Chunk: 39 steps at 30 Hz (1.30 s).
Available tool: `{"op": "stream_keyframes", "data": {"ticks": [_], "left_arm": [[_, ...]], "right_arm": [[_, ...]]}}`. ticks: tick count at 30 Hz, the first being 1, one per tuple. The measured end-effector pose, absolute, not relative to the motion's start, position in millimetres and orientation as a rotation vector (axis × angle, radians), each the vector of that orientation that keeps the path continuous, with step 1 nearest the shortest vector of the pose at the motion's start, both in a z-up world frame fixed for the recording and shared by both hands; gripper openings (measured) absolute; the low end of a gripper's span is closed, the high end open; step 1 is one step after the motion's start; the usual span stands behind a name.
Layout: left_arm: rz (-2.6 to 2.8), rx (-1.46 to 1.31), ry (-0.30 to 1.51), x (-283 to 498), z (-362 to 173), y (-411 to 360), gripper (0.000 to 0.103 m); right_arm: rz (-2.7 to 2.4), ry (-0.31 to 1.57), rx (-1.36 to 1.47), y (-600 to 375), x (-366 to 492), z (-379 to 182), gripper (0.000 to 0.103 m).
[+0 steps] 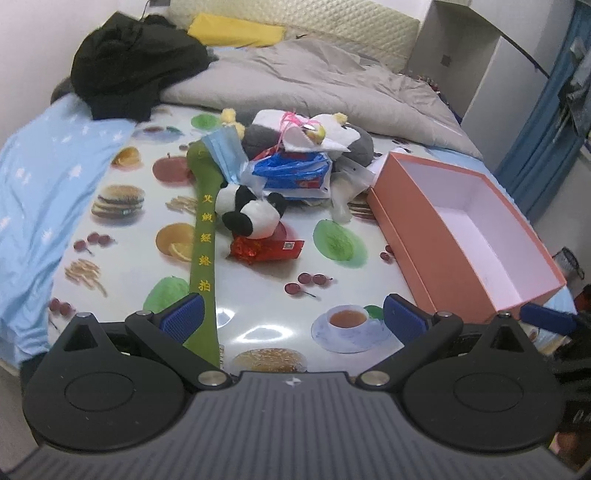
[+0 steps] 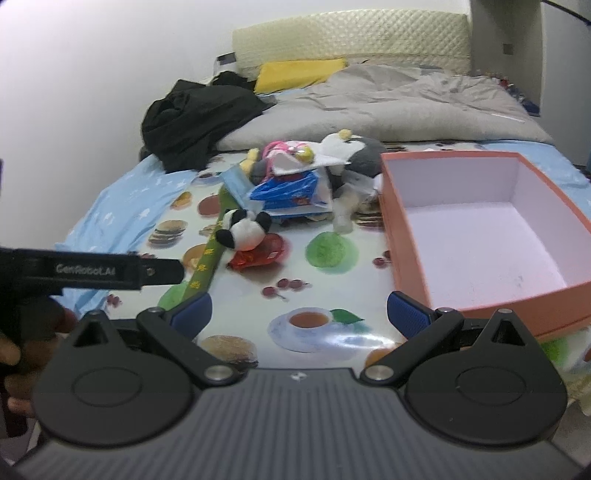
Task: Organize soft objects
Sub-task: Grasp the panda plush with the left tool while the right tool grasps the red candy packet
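Observation:
A small panda plush (image 1: pixel 251 214) (image 2: pixel 244 229) lies on a red foil packet (image 1: pixel 266 248) in the middle of the printed cloth. Behind it a pile holds a grey-and-white plush (image 1: pixel 332 136) (image 2: pixel 347 147), a blue face mask (image 1: pixel 225 151) and a blue plastic bag (image 1: pixel 295 170) (image 2: pixel 288 192). A long green fabric strip (image 1: pixel 203 243) (image 2: pixel 207 266) runs toward me. An empty orange box (image 1: pixel 461 229) (image 2: pixel 480 236) stands at the right. My left gripper (image 1: pixel 293 317) and right gripper (image 2: pixel 299 317) are both open and empty, near the cloth's front edge.
A black garment (image 1: pixel 136 62), a grey duvet (image 1: pixel 314 74) and a yellow cloth (image 1: pixel 236 31) lie at the back of the bed. A light blue sheet (image 1: pixel 48 177) covers the left side. The left gripper's finger (image 2: pixel 92 272) shows at the left of the right wrist view.

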<state>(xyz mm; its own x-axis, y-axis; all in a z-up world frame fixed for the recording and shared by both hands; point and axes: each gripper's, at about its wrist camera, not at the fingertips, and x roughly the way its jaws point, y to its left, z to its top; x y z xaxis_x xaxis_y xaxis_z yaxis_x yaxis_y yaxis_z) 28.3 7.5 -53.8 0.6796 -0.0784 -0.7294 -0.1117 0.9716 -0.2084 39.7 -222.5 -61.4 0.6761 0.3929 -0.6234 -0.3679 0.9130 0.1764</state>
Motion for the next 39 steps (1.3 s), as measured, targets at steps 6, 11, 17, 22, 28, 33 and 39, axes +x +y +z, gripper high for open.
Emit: {"op": "stream_keyframes", "data": {"ticks": [6, 11, 17, 22, 28, 33, 39], "left_arm": [[0.046, -0.264, 0.828, 42.3, -66.0, 23.9, 0.103], [0.039, -0.329, 0.817, 57.6, -77.3, 41.6, 0.103], [0.037, -0.351, 0.822, 88.7, -96.3, 54.4, 0.103], [-0.001, -0.374, 0.83, 116.5, -116.4, 65.1, 0.103], [-0.027, -0.392, 0.842, 146.0, -138.8, 73.4, 0.103], [-0.04, -0.47, 0.852, 167.6, -156.5, 90.8, 0.096], [-0.059, -0.557, 0.869, 191.2, -176.6, 105.7, 0.082]], "right_arm": [[0.5, 0.731, 0.001, -205.0, 59.1, -72.4, 0.103], [0.574, 0.744, -0.026, -194.6, 81.3, -83.1, 0.103], [0.621, 0.746, -0.052, -180.7, 111.2, -98.3, 0.103], [0.642, 0.729, -0.092, -165.3, 136.8, -117.0, 0.103], [0.693, 0.732, -0.131, -145.2, 169.8, -138.8, 0.103], [0.75, 0.773, -0.128, -131.1, 198.7, -158.4, 0.103], [0.798, 0.769, -0.221, -107.9, 216.6, -180.0, 0.103]]}}
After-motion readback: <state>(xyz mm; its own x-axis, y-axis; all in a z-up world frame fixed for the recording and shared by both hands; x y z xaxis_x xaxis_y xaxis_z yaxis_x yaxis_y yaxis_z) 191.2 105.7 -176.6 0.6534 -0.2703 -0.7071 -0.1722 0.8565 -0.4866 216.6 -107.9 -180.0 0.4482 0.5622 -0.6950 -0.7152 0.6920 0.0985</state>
